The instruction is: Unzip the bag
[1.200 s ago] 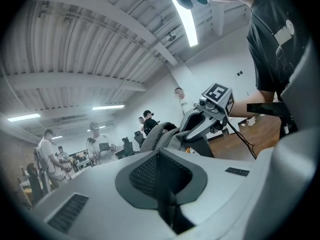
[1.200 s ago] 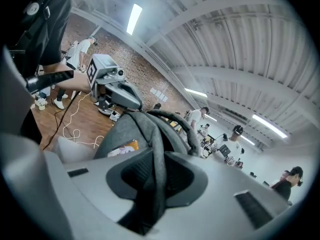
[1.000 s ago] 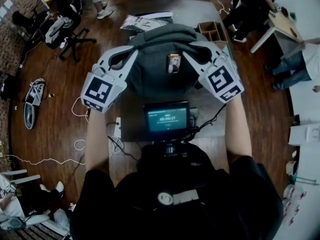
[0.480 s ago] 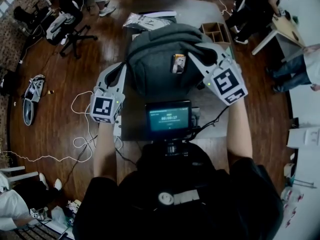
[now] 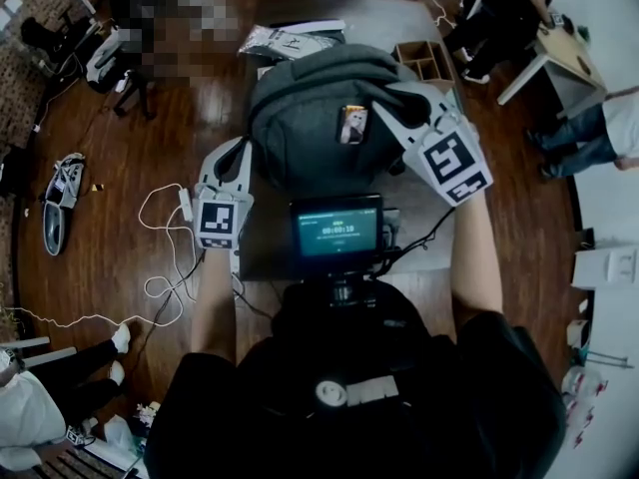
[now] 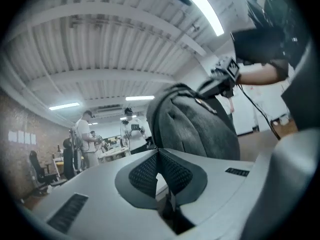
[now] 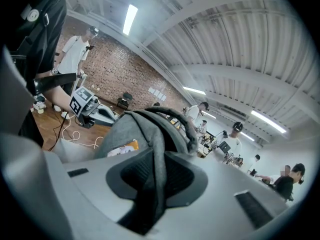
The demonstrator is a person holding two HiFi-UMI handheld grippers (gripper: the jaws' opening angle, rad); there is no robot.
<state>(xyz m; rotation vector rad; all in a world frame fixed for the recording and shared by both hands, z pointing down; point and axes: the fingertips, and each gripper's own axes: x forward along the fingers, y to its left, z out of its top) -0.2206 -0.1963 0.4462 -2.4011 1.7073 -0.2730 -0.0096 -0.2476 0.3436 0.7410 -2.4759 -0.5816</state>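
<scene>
Bag (image 5: pixel 310 118) upright on the table (image 5: pixel 268 257): your right gripper (image 5: pixel 389 103) is clamped on a fold of its grey fabric, your left gripper (image 5: pixel 238 153) pinched together, empty, just beside its left flank.

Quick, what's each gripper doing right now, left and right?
Left gripper: closed, empty, apart from the bag.
Right gripper: closed on a fold of the bag's grey fabric.

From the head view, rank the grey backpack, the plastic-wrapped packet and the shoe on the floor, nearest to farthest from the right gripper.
1. grey backpack: its fabric is in the right gripper's jaws.
2. plastic-wrapped packet: far end of the table.
3. shoe: far left, on the floor.
</scene>
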